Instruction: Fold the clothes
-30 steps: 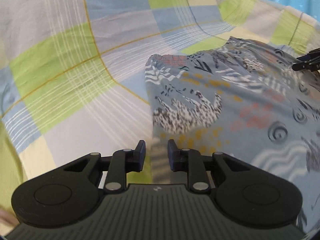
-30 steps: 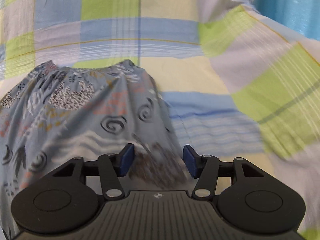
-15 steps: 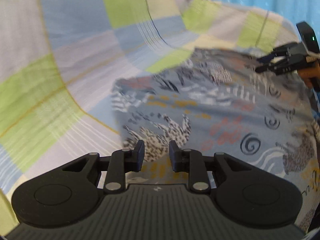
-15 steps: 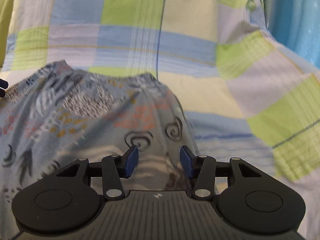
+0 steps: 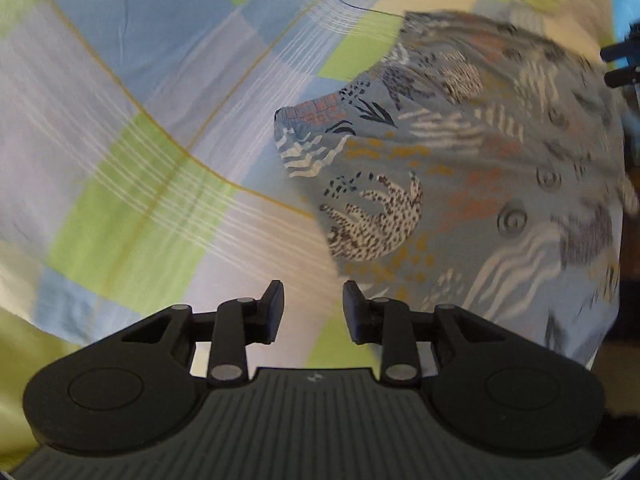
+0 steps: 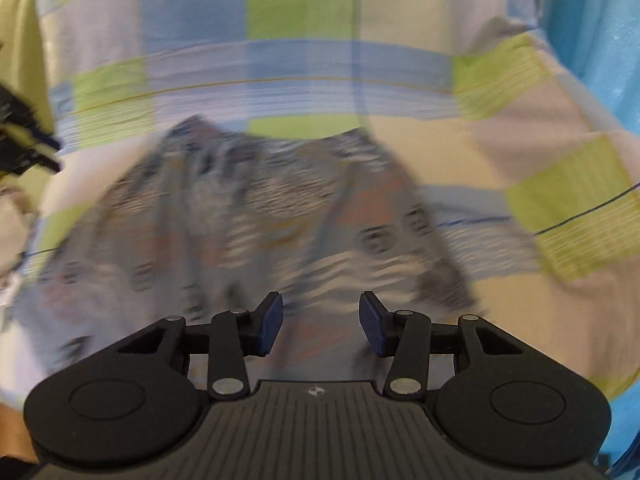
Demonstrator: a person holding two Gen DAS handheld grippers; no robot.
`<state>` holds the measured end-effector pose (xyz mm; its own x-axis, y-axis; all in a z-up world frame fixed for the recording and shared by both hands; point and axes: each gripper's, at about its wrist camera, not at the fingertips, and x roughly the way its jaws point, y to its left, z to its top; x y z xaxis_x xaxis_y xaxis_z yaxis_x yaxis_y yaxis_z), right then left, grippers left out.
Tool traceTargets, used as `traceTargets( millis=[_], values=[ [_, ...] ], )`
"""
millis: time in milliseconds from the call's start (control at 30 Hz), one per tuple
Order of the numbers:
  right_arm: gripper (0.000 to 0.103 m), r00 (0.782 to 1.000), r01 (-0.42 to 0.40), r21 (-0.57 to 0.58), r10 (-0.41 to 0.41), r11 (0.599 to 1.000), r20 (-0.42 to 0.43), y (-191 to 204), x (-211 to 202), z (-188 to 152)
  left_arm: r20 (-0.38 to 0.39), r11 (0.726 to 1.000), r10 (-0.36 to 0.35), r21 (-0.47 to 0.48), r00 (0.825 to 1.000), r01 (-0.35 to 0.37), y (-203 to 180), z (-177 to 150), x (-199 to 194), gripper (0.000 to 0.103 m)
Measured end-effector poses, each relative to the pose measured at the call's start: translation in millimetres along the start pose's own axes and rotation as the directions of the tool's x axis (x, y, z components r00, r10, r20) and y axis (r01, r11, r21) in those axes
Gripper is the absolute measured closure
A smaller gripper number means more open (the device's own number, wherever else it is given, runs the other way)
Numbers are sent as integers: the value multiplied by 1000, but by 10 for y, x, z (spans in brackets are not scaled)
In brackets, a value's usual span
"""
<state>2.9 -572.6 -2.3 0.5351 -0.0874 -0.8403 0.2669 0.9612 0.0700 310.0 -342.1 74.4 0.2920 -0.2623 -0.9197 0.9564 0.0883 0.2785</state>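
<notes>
Two tongs: both in view, each seen from its own wrist camera, with nothing between the fingers of either
Left tongs (image 5: 313, 312): fingers parted with a clear gap; through the gap shows the checked bedsheet (image 5: 132, 184), and the right finger sits at the near left edge of the garment; whether it touches the cloth cannot be told
Right tongs (image 6: 320, 326): fingers spread wider than the left pair, holding nothing; they hang over the near part of the garment, which fills the gap between them
Garment: blue-grey patterned shorts (image 5: 472, 184) with an elastic waistband, printed with spotted animal shapes, white wavy stripes, spirals and orange marks
Where it lies: spread on the bedsheet, right of centre in the left wrist view; its gathered waistband corner points left, the far edge curves away toward the top right
Right wrist view: same shorts (image 6: 256, 232) lie centre and left, heavily blurred, so the print and folds are hard to read
Bedsheet: large checks of pale blue, lime green, cream and lilac with thin orange and dark lines, lying under the shorts on every side
Other tongs seen: dark tips of the right pair at the right edge of the left view, dark tips of the left pair at the left edge of the right view
Backdrop: bright blue curtain (image 6: 600, 40) beyond the bed on the right
</notes>
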Motion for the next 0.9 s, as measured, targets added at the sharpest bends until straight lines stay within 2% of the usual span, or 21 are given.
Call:
traceTargets(
  millis=[100,200,300,400,467,533,667,800,900],
  values=[
    [57,998,-44,3,44,999,-49,539,-36,-51,20,995,-5,98,1000,3,45,-58,-49,75],
    [57,994,-56,18,57,998,-89,1043,17,-51,63,984,-53,174,997,42,81,-163,11,74],
    [57,992,-33,25,35,999,-119,1557,142,-59,121,949,-119,306,986,77,112,-286,110,73],
    [57,989,-18,83,30,996,-148,2039,302,-49,159,903,-147,423,976,67,174,-390,147,73],
    [57,988,-28,75,39,997,-146,2383,379,-32,183,870,-164,489,969,55,236,-451,151,70],
    [57,988,-64,58,71,996,-137,2716,449,-19,188,850,-170,525,968,47,325,-489,179,69],
    [59,987,-103,-126,85,987,-139,3371,697,-84,185,842,-203,535,962,74,442,-529,219,68],
    [59,983,-61,-337,-2,940,-185,3799,1021,-236,185,811,-227,579,956,81,429,-570,288,66],
    [59,982,-31,-442,-56,896,-181,3944,1170,-368,192,792,-235,605,953,73,407,-600,337,63]
  ],
)
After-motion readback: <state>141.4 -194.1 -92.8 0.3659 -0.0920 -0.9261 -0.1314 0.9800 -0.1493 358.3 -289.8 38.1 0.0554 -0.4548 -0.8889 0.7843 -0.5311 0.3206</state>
